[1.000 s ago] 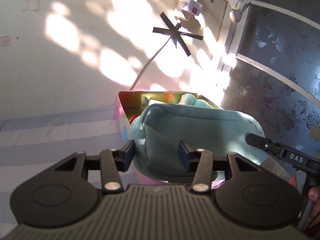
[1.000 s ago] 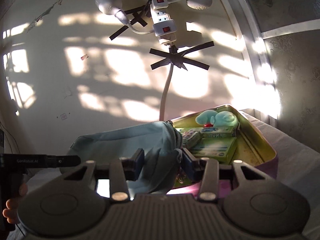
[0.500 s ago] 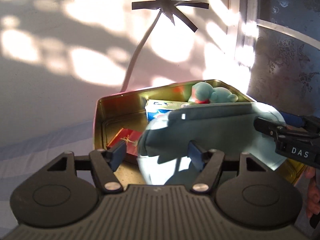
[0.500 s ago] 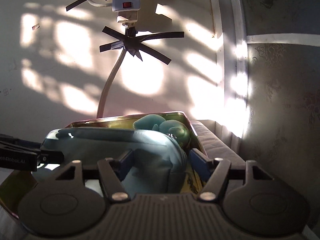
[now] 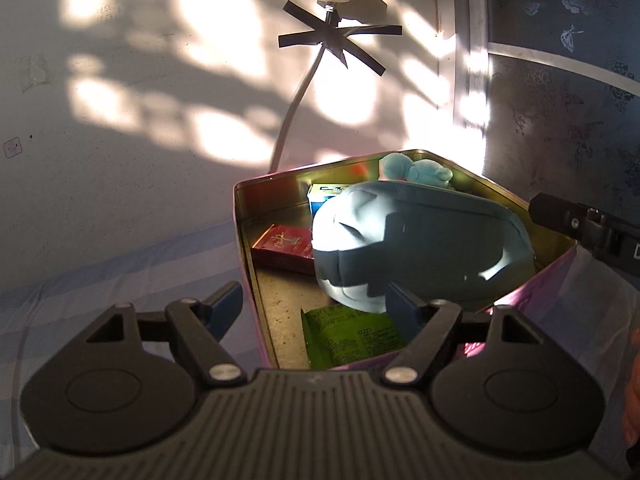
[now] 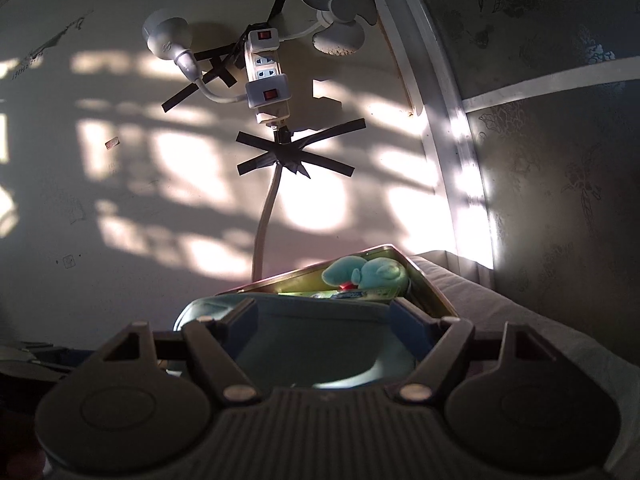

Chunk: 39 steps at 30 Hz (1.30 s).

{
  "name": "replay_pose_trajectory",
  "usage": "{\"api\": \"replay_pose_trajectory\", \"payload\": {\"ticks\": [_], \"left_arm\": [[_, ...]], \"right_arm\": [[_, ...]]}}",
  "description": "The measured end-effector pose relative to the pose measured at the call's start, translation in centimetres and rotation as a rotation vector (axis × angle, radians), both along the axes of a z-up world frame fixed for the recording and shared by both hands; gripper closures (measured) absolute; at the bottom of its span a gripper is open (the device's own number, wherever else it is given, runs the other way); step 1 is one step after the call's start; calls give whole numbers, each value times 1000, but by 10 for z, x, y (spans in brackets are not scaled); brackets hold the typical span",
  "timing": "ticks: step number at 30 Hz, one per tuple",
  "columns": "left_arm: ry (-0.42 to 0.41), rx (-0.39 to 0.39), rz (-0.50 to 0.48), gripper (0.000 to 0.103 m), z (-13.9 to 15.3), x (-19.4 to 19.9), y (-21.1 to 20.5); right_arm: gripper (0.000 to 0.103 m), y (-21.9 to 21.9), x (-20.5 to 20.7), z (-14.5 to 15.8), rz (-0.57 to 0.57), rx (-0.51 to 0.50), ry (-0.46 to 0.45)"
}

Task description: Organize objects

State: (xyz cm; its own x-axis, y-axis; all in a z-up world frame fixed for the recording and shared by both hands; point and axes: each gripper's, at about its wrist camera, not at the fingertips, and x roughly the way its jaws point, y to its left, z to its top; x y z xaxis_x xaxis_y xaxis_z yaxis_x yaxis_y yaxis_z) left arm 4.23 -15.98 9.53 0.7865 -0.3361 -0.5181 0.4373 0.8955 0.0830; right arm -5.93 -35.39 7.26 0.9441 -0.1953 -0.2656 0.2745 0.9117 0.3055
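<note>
Grippers, both tipped down a little toward a metal tin. Left gripper with jaws wide, just been opening, nothing pinched; one finger outside the tin wall, the other over the tin, close by the blue pouch. Right gripper wide too, just been opening, low over the same blue pouch, pads apart from the cloth on both sides. Black tip of the right gripper poking in at the right edge of the left view.

Tin on a striped bed cover, near the wall. Inside: blue pouch lying loose in the middle, red box flat at the left, green packet at the front, white-and-blue box behind, teal plush toy in the far corner. Pouch partly over the green packet.
</note>
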Motion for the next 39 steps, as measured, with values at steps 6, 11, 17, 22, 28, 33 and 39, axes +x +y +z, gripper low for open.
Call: {"api": "replay_pose_trajectory", "payload": {"ticks": [6, 11, 17, 22, 28, 33, 39], "left_arm": [[-16, -19, 33, 21, -6, -28, 28], [-8, -15, 47, 18, -20, -45, 49], [8, -9, 32, 8, -35, -63, 60], [25, -15, 31, 0, -42, -72, 63], [92, 24, 71, 0, -52, -71, 61], [101, 4, 96, 0, -56, -76, 70], [35, 28, 158, 0, -56, -83, 74]], "right_arm": [[28, 19, -27, -14, 18, 128, 31], [27, 34, -43, -30, 43, 216, 77], [26, 57, -58, -39, 51, 234, 102], [23, 74, -66, -40, 38, 172, 109], [20, 82, -65, -39, 46, 153, 119], [18, 85, -62, -40, 65, 167, 121], [15, 89, -58, -44, 82, 173, 132]]}}
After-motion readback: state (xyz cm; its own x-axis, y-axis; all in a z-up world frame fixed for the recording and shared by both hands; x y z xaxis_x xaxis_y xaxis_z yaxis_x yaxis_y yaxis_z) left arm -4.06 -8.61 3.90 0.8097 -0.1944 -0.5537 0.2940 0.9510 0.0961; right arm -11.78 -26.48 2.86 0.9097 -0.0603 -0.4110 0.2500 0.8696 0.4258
